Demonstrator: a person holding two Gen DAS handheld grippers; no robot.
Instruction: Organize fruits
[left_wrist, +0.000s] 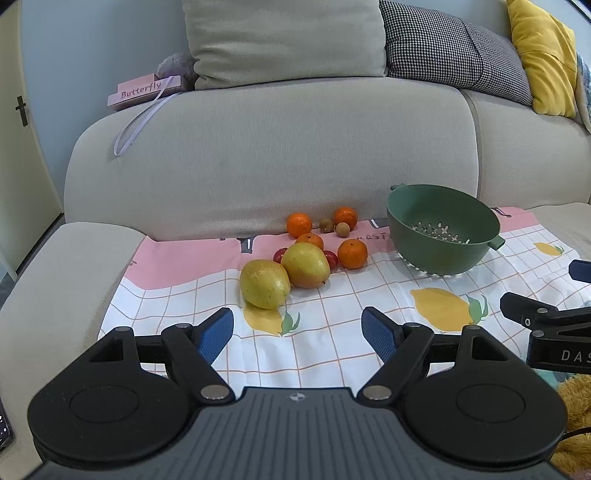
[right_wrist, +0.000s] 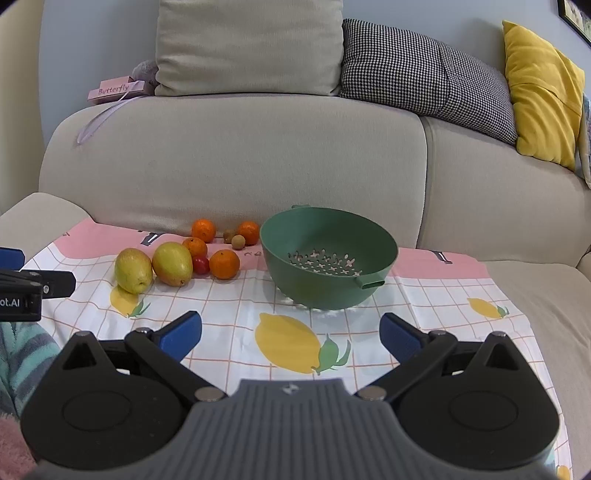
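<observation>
A beige fabric sofa seat (right_wrist: 546, 295) is covered by a spread cloth printed with pink bands, a grid and lemons (right_wrist: 236, 314). On the cloth, near the sofa's backrest edge, lies a loose cluster of fruit: two large yellow-green pears (left_wrist: 264, 283) touching side by side at the front, four small orange mandarins (left_wrist: 352, 253) behind and beside them, two small red round fruits (left_wrist: 331, 258) tucked against the pears, and two small brown round fruits (left_wrist: 342, 229) at the very back. Just to the right of the cluster stands a dark green plastic colander bowl with cross-shaped holes (right_wrist: 328, 236), upright and holding no fruit.

The left tool (left_wrist: 297, 330) hovers above the front edge of the cloth, its blue-padded fingers spread wide and holding nothing, aimed at the pears. The right tool (right_wrist: 291, 334) hovers likewise, spread wide and carrying nothing, facing the colander bowl.

Judging by the bare bowl and untouched pile, the sorting has not yet begun; this looks like the approach to a first pick. The next move probably calls for the left tool to advance toward the nearest pear, straddle its width, and close gently, since round fruit may roll on soft cloth.
</observation>
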